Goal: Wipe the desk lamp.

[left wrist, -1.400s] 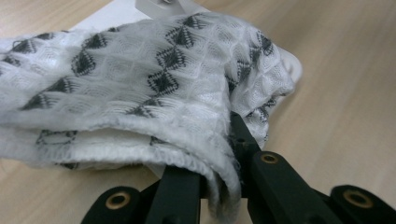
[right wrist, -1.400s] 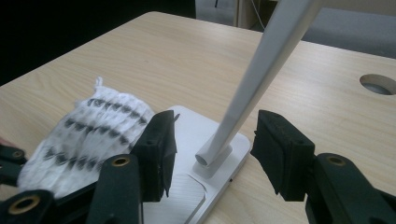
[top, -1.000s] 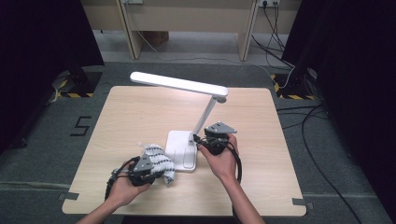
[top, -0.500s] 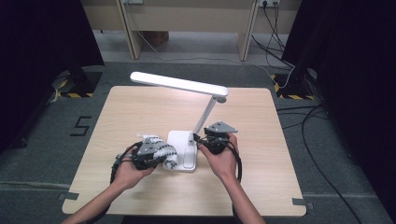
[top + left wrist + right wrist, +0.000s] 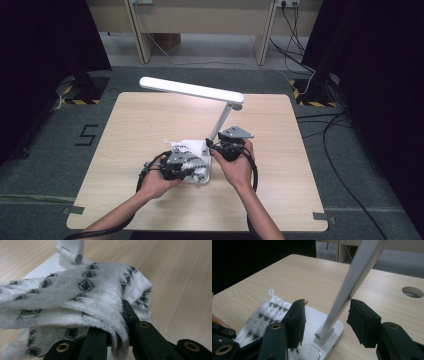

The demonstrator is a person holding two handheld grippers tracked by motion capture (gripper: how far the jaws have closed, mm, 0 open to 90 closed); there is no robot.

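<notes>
Cloth (image 5: 82, 290), white waffle weave with black diamonds, lies on the lamp base (image 5: 197, 148) near the front edge of our pale wooden table (image 5: 150, 115); grey carpet surrounds. Our left gripper (image 5: 176, 167) is clamped on it. Our right gripper (image 5: 325, 322) stands wide around the slanted lamp stem (image 5: 352, 285), not touching.

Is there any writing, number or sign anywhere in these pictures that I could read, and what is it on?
"5": a dark numeral marked on the grey floor, left of the wooden table in the high view.
Yellow-and-black striped hazard tape on the floor near the table's far corners: a sign, no words.
The desk lamp and the patterned cloth show no lettering; the cloth bears woven black diamonds, not text.
</notes>
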